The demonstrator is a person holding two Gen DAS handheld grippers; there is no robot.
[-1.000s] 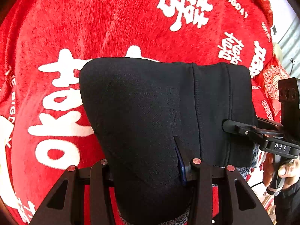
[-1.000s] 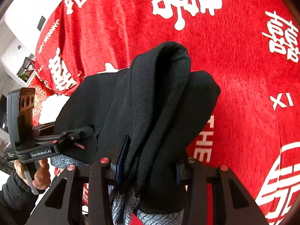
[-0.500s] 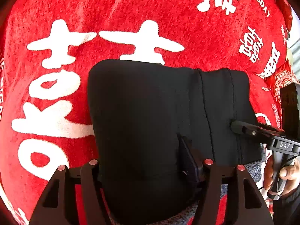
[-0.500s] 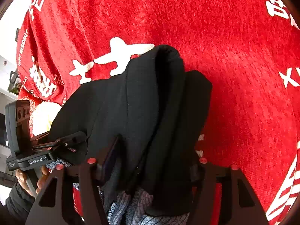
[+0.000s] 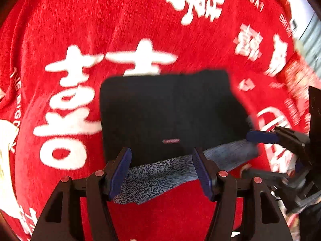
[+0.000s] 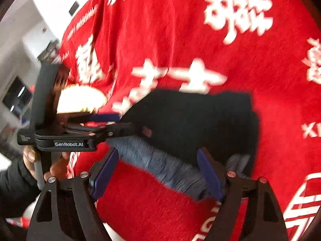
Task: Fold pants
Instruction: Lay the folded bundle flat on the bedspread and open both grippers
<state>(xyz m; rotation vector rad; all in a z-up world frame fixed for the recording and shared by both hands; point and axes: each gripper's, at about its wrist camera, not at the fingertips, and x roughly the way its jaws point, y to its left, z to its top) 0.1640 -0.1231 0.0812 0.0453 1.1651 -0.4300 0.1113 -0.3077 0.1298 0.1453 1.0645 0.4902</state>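
In the left wrist view the black pants lie as a compact folded block on the red blanket, with a grey speckled cuff or waistband sticking out along the near edge. The left gripper stands with its jaws spread, having just been opening; the grey band lies between the blue pads but neither pad presses on it, which reads as a release once the fold was laid down. The right gripper shows at the right edge, near the block's right corner; blur makes its exact contact hard to judge. In the right wrist view the right gripper is likewise wide apart, its jaws having just been opening, with the grey band crossing loosely between the pads and the black bundle just beyond. The left gripper reaches in from the left toward the bundle's left end, gripped by a hand in a dark sleeve. The fold looks near finished. Bare blanket surrounds the block on the far and right sides, giving both tools free room to back out; the blanket's far left edge drops off toward the room.
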